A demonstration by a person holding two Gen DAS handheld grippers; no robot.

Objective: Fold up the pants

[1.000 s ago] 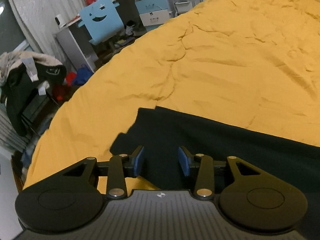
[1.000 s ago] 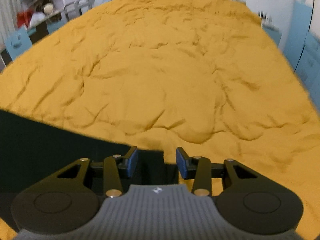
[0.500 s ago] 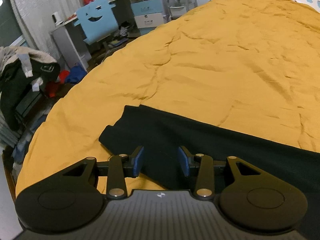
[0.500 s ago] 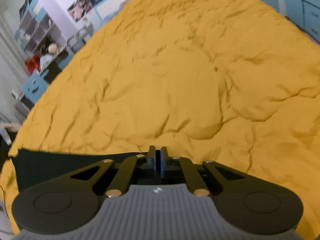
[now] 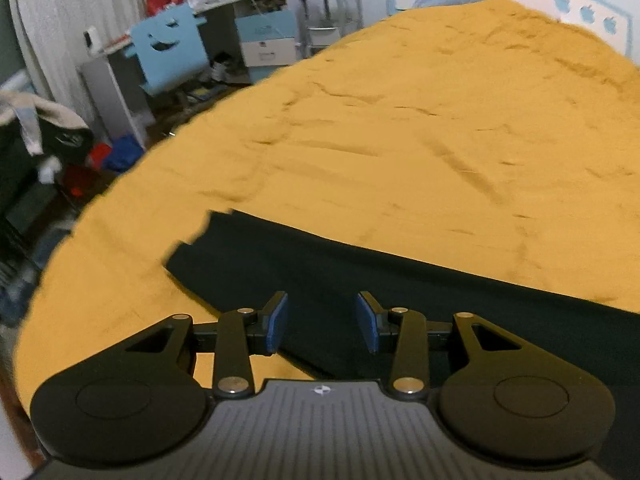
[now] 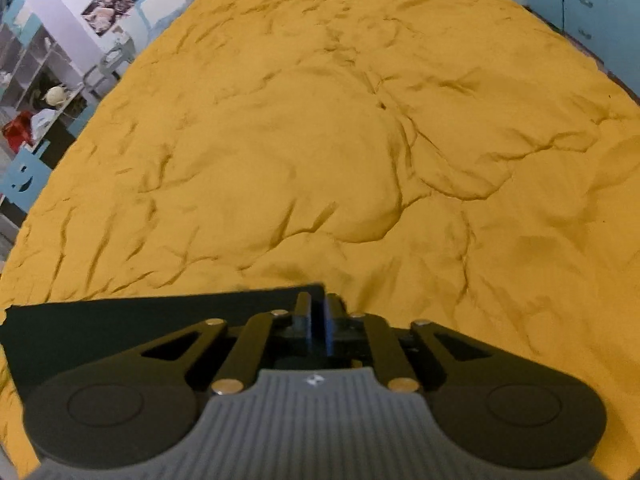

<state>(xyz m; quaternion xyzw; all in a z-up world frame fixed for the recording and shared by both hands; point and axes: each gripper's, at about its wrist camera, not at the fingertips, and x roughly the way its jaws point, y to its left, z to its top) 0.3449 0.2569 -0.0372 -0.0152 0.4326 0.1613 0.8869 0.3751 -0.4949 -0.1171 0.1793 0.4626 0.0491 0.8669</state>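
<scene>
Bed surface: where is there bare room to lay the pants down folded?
The orange bedspread lies bare everywhere beyond the dark pants, up to the far wall and both side edges. Only the near strip is taken, by the pants. The cluttered desk stands off the bed.

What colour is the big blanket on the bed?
Mustard yellow blanket, plain with wrinkles; the right wrist view shows it best.

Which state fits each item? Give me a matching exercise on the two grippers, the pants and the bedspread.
Column one:
1. left gripper
2. right gripper
3. black pants
4. yellow bedspread

Column two:
A. wrinkled, covering the bed
B. pinched shut on a fabric corner
C. jaws apart, gripping nothing
D. lying flat in a long strip

Pairs: 1-C, 2-B, 3-D, 4-A
</scene>
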